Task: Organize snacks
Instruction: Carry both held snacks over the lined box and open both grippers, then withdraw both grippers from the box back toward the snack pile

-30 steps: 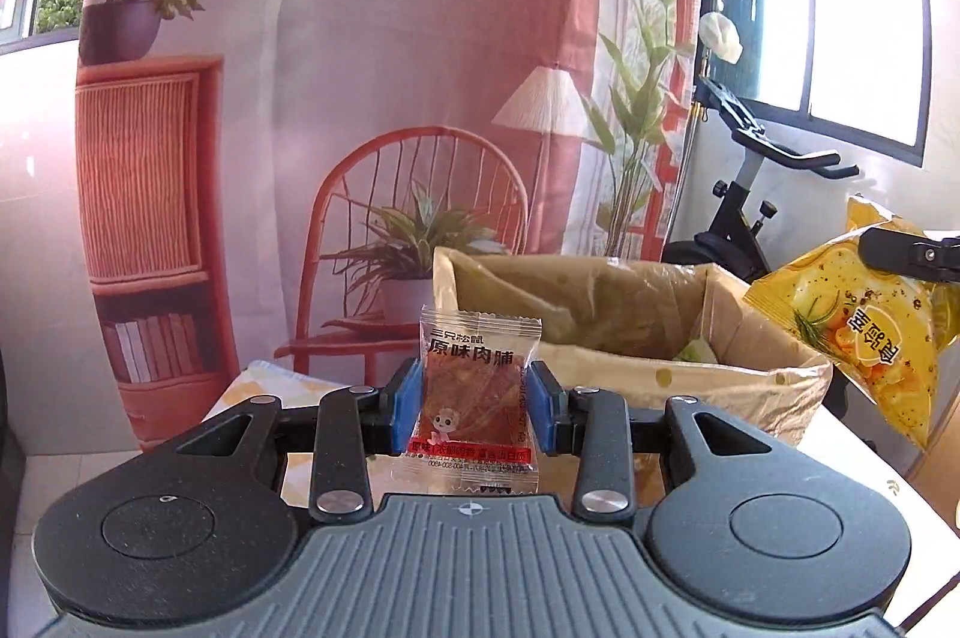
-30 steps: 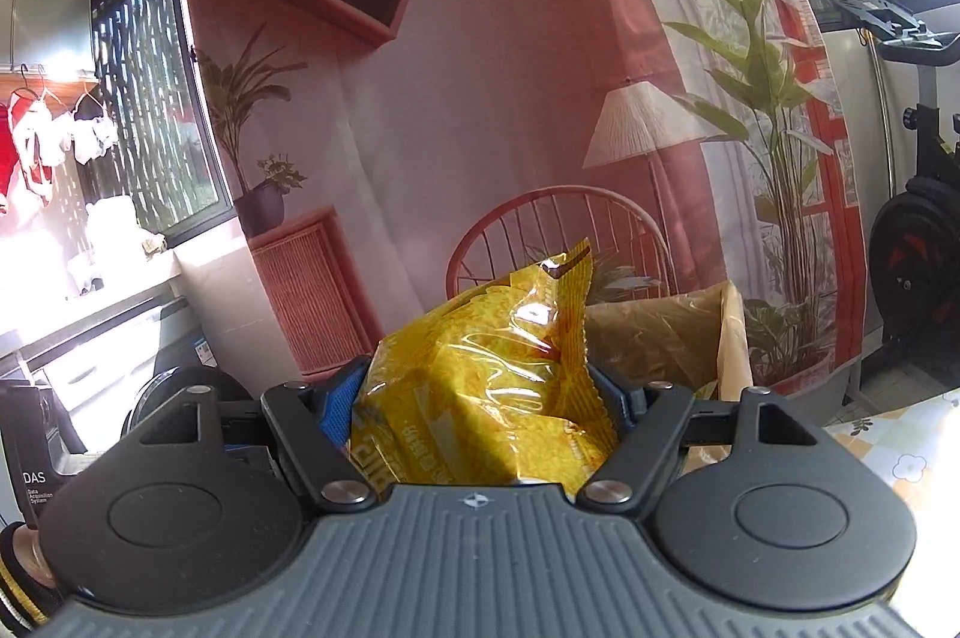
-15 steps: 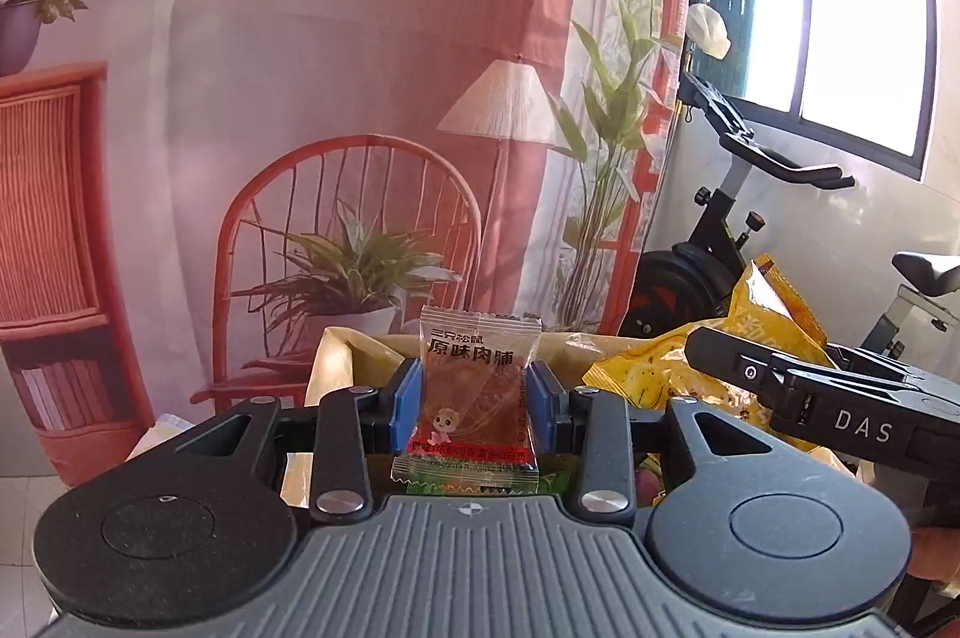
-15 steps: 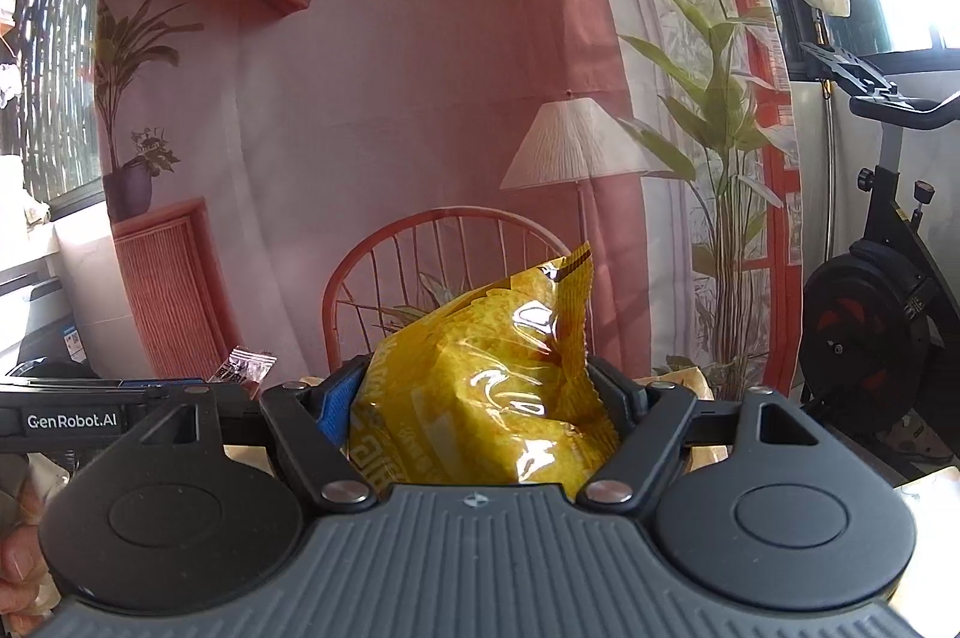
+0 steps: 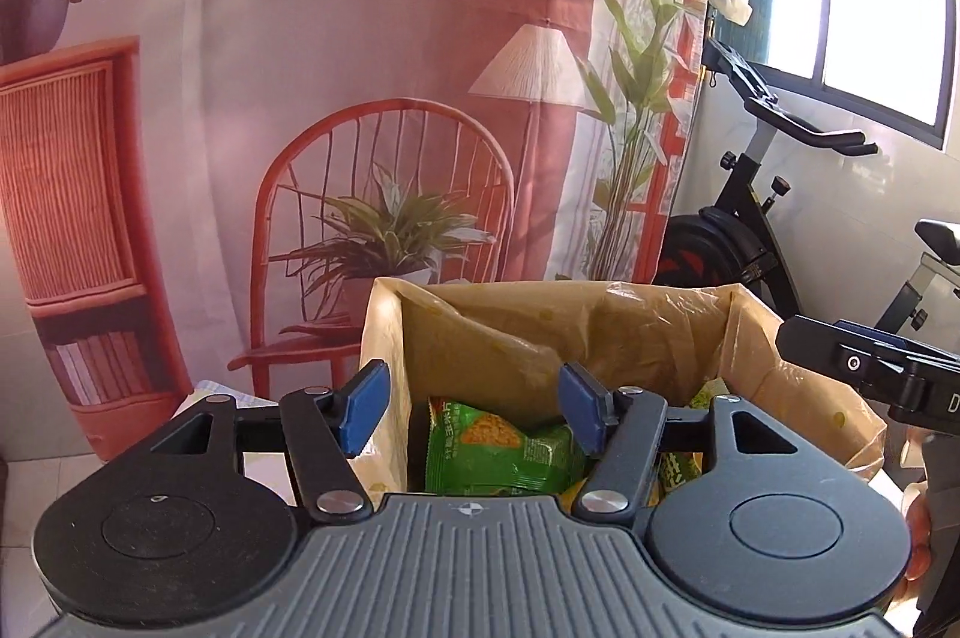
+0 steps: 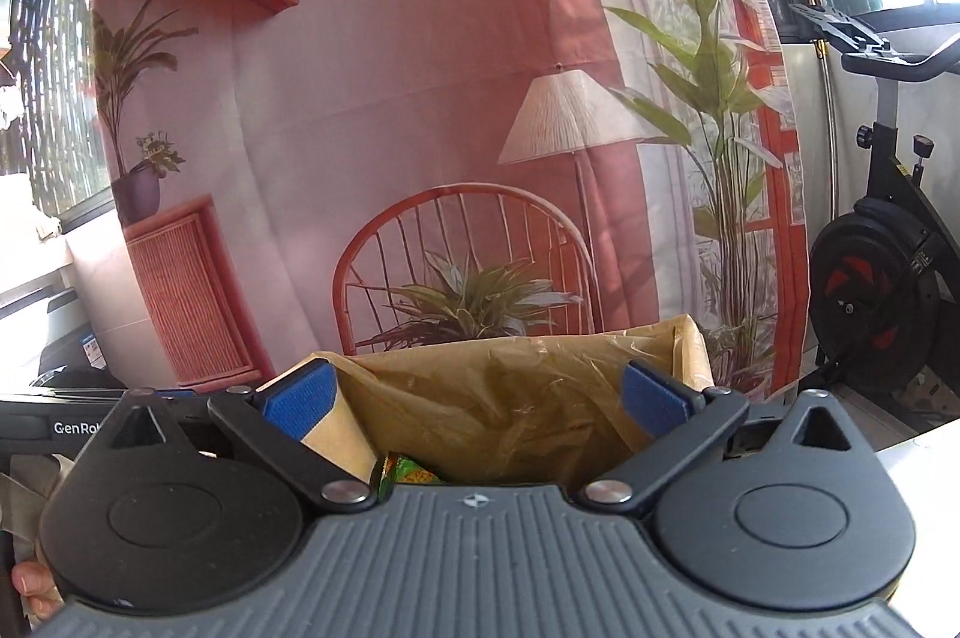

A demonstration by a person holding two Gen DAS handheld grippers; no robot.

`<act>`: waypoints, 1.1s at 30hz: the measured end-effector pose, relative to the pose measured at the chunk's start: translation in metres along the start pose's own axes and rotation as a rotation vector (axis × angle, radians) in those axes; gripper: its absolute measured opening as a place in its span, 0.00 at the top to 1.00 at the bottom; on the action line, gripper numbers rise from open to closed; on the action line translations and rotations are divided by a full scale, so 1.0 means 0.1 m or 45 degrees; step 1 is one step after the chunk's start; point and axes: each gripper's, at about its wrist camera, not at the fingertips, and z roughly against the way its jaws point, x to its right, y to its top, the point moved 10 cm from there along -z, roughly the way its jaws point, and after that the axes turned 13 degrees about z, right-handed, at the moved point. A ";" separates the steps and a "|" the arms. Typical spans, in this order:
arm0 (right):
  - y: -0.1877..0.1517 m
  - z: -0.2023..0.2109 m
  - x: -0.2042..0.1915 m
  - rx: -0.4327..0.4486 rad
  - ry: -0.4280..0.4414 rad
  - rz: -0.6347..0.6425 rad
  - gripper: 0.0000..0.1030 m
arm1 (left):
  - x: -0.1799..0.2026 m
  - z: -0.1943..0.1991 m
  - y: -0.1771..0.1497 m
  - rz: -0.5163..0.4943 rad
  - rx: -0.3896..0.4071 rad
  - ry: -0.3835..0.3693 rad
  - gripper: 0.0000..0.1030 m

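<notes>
The left gripper [image 5: 474, 413] hangs over a bag-lined box [image 5: 798, 386], jaws just spread with nothing between them. Below, inside the box, lies a green snack pack [image 5: 498, 449]. The right gripper [image 6: 480, 398], beside it over the same box, also just opened wide, empty.

A white tabletop with a faint floral print [image 6: 918, 443] carries an open cardboard box lined with yellowish plastic film [image 5: 798, 392]; the tabletop shows on either side of that box.
</notes>
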 end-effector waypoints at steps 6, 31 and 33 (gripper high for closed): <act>-0.06 0.31 -0.13 0.040 0.071 0.005 0.00 | -0.17 0.39 -0.14 0.001 -0.015 0.004 0.32; -1.61 0.99 -0.31 -0.347 0.213 0.196 0.10 | -0.77 0.74 -1.65 0.216 -0.197 0.141 0.31; -1.75 1.01 -0.24 -0.401 0.215 0.175 0.11 | -0.80 0.76 -1.70 0.225 -0.198 0.153 0.31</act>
